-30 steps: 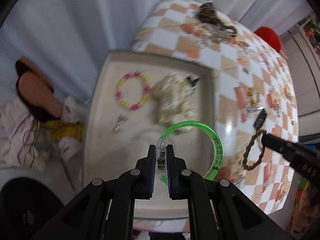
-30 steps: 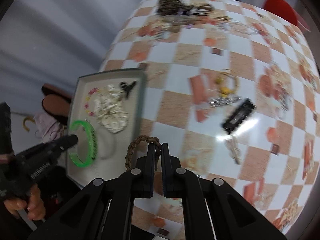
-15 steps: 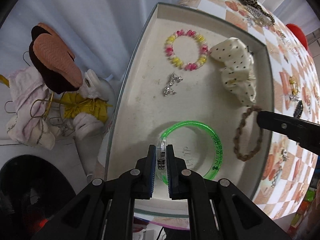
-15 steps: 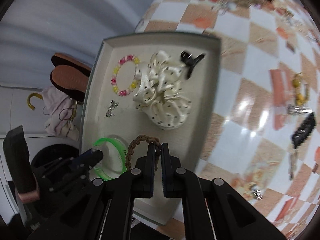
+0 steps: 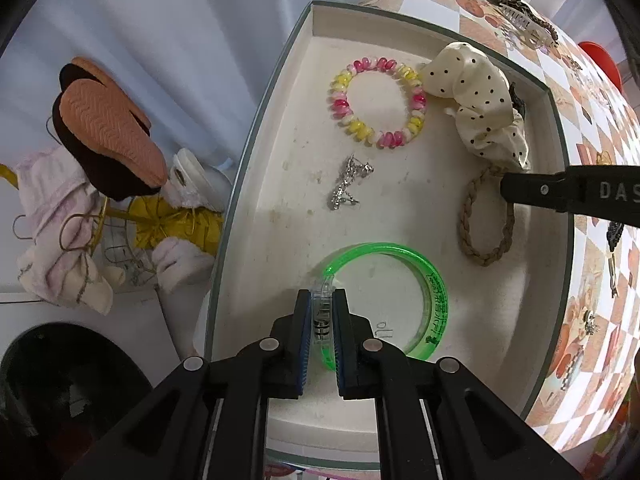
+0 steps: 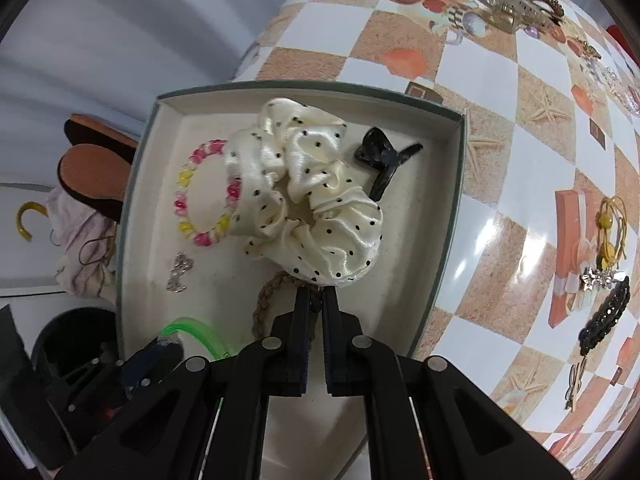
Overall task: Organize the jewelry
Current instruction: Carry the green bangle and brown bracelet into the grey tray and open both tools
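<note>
Translucent green plastic bangle [image 5: 400,304] lay flat inside shallow cream tray [image 5: 256,184], left gripper [image 5: 322,316] clenched on its clear clasp, brown braided cord bracelet [image 5: 484,220] beside it, long axis toward polka-dot scrunchie [image 6: 304,192], pinched by right gripper [image 6: 314,308].

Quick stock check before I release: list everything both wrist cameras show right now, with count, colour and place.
tray: 1, cream inside, grey-green rim, at the table's edge
green bangle: 1, translucent green, low in the tray, clamped by the left gripper
braided band: 1, tan-brown, in the tray beside the bangle, clamped by the right gripper
bead bracelet: 1, pink and yellow, far part of the tray
scrunchie: 1, cream with black dots, in the tray, overlapping the bracelet
black clip: 1, in the tray beside the scrunchie
silver trinket: 1, mid tray
table: 1, orange-and-white checked cover, more hair accessories scattered on it
left gripper: black, shut on the bangle
right gripper: black, shut on the band
</note>
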